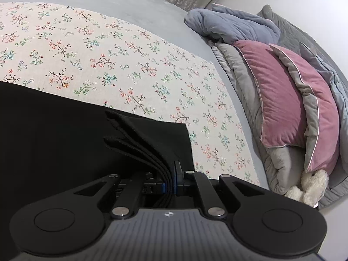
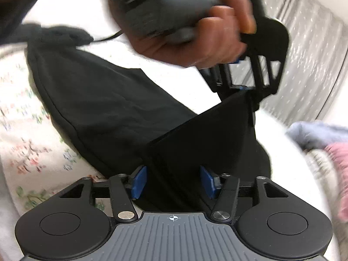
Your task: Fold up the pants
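The black pants (image 2: 104,106) lie on a floral sheet (image 2: 26,130), one end lifted. My left gripper (image 1: 170,179) is shut on several stacked layers of the black pants (image 1: 139,139) at their edge. In the right wrist view the left gripper (image 2: 246,91) hangs above, held by a hand, with the cloth pinched in it. My right gripper (image 2: 173,181) is open, its blue pads (image 2: 139,180) apart, with black cloth lying between them.
The floral sheet (image 1: 108,61) covers a grey bed (image 1: 108,0). Pink pillows (image 1: 280,91), grey and blue quilts (image 1: 235,24) and a white plush toy (image 1: 308,187) are piled at the right. A curtain (image 2: 308,50) hangs behind.
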